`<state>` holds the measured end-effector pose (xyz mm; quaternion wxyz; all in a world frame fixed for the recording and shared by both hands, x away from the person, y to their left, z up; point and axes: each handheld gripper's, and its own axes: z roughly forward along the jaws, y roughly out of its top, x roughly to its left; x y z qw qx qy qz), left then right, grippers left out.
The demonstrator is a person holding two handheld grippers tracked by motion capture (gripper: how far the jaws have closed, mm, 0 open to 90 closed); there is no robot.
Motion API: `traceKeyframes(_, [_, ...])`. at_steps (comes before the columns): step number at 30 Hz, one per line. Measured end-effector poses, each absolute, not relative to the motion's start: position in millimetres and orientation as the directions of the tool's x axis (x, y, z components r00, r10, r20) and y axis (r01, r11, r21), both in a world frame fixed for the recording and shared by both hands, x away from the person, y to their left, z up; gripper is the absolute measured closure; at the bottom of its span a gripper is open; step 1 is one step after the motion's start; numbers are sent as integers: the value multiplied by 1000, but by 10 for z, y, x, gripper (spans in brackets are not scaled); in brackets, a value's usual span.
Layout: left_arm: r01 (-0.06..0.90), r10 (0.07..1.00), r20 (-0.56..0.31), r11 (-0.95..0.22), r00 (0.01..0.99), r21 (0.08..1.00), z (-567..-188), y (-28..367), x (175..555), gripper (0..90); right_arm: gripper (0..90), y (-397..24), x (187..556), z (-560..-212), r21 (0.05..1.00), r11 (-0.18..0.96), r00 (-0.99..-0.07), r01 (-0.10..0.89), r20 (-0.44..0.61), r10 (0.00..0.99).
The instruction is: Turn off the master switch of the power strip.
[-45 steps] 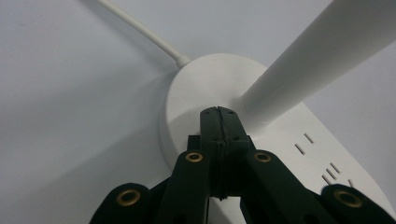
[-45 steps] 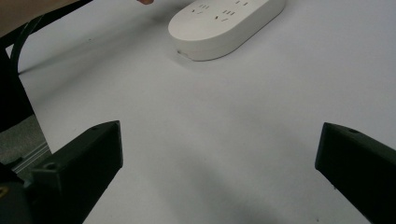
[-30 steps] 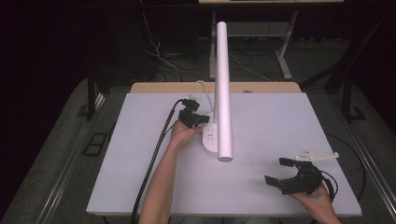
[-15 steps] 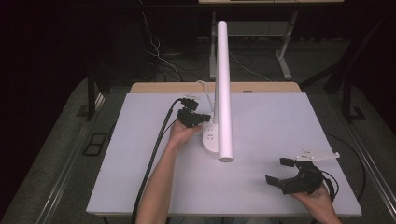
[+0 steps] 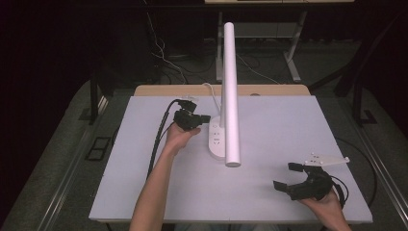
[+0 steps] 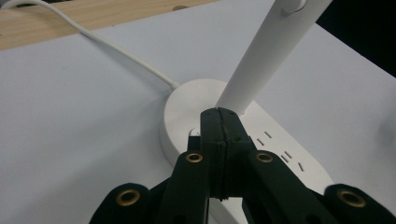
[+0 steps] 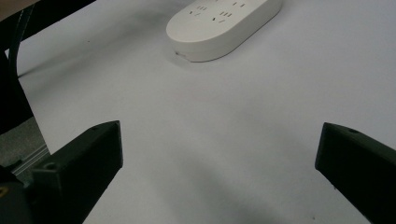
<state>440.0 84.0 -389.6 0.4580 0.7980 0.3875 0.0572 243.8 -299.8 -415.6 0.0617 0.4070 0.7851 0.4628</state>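
A white desk lamp stands mid-table: an oval base with power sockets [image 5: 217,140] and a long white tube arm [image 5: 230,91] leaning toward me. My left gripper [image 5: 206,118] hovers at the base's left end, jaws pressed together with nothing between them. In the left gripper view the closed tips [image 6: 218,117] sit just above the base [image 6: 187,112], next to the foot of the tube [image 6: 261,60]. My right gripper [image 5: 288,176] rests at the front right of the table, jaws wide apart and empty. The right gripper view shows the base [image 7: 219,23] far ahead.
The lamp's white cord [image 6: 116,51] runs off the back over a wooden table edge [image 5: 221,90]. A black cable [image 5: 159,139] trails from the left gripper along the forearm. The white tabletop [image 5: 288,125] spreads wide between lamp and right gripper.
My left gripper has lifted slightly and shifted a little at the lamp base, jaws still closed. The right gripper has stayed put.
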Motion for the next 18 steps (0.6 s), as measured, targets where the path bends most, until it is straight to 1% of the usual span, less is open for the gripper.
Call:
traceKeyframes(5, [551,661,-253,-288,706,783,-3817,902,4323,895,3,-2997,2438,-4155,777,241,-662,582,279,696])
traceKeyframes(8, [550,666,-253,-280,701,787,-3785,925,4275,864,3,-2996,2435,-4153,777,235,-658,584,283,698])
traceKeyframes(11, [543,661,-249,-283,708,791,-3748,969,4221,852,3,-2995,2437,-4154,779,236,-660,581,281,697])
traceKeyframes(15, [530,657,-242,-282,714,800,-3691,1031,4138,813,3,-2994,2437,-4153,777,239,-661,582,281,696])
traceKeyframes(17, [522,649,-235,-293,724,801,-3657,1074,4101,772,3,-2993,2437,-4153,776,239,-660,583,281,696])
traceKeyframes(18, [524,649,-245,-278,720,805,-3643,1084,4077,752,3,-2993,2437,-4153,776,239,-660,583,281,697])
